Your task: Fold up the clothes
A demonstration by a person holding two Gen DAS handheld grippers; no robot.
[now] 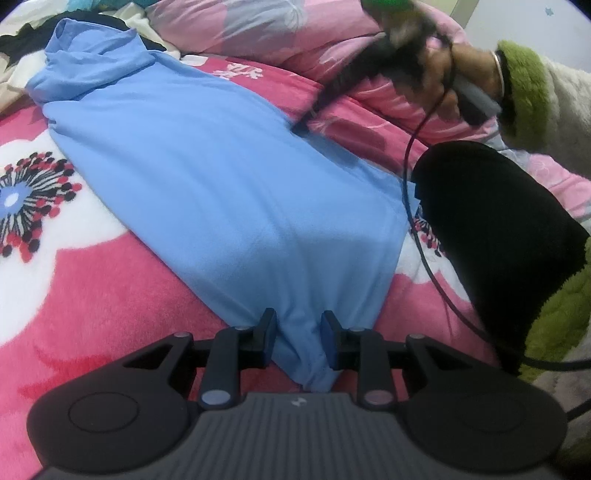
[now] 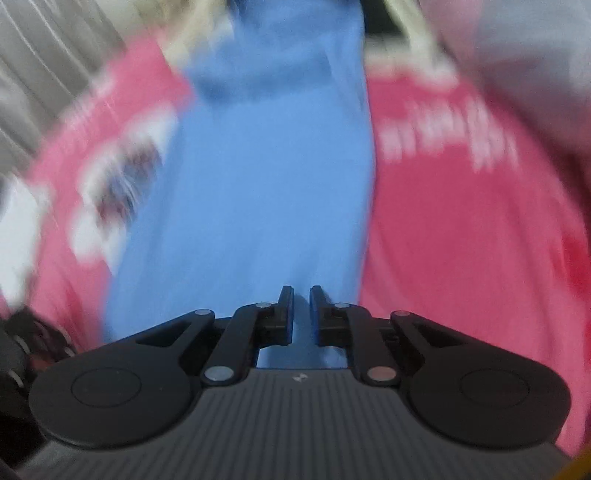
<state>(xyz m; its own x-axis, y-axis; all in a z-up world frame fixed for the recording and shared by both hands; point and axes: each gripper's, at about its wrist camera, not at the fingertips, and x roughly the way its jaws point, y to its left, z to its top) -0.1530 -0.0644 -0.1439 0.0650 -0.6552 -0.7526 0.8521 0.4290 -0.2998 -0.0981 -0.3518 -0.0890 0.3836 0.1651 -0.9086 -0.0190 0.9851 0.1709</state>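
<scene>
A light blue garment point(image 1: 207, 166) lies stretched lengthwise on a pink flowered blanket point(image 1: 92, 277), its collar end far away at the upper left. My left gripper point(image 1: 298, 332) is shut on the gathered near end, with cloth bunched between its blue pads. My right gripper point(image 1: 301, 127), held in a hand point(image 1: 439, 74), touches the garment's right edge about halfway along. The right wrist view is blurred. In it the right gripper point(image 2: 301, 295) has its jaws nearly together, with a thin ridge of the blue garment point(image 2: 258, 184) between them.
A pink quilt point(image 1: 277, 33) is heaped along the far side. Other clothes point(image 1: 22, 55) lie in a pile at the upper left. A black sleeve with a green fleece cuff point(image 1: 491, 221) and a black cable point(image 1: 410, 166) hang at the right.
</scene>
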